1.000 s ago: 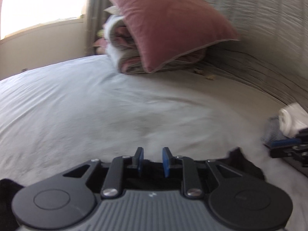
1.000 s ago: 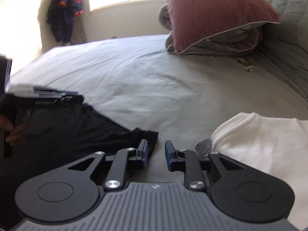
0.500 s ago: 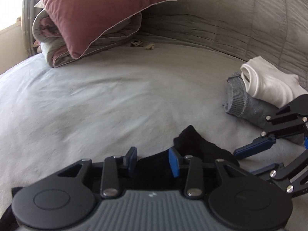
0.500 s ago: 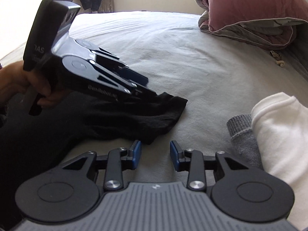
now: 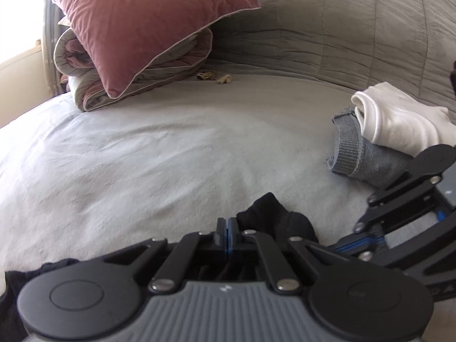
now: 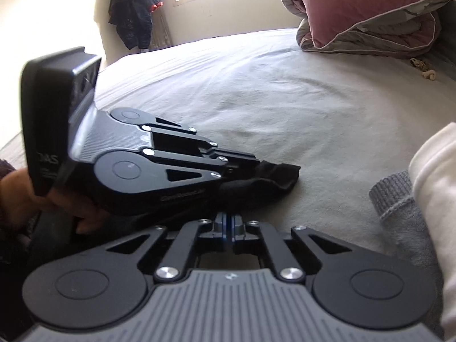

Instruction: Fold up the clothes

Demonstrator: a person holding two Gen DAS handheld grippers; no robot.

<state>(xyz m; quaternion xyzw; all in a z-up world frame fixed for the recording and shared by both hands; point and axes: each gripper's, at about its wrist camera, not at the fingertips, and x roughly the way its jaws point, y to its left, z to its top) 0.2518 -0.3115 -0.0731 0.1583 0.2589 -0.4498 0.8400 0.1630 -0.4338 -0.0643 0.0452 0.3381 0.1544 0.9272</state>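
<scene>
With both the left gripper [image 5: 227,235] and right gripper [image 6: 228,229] just closed, apparently pinching the black garment [image 6: 265,178], we should lift evenly and keep its edge taut.

Two grippers: the left gripper [image 5: 227,229] and the right gripper [image 6: 228,223]. One black garment [image 5: 273,218] at six o'clock. One white garment [image 5: 399,119] and one grey garment [image 5: 359,156] at three o'clock. One pink pillow [image 5: 148,20] and one rolled quilt [image 5: 85,68] at eleven o'clock. One hanging jacket [image 6: 134,11].

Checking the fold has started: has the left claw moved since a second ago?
Yes. In the right wrist view the left claw has come in from the left edge toward the white garment, and its jaws have just closed on the black garment.
</scene>
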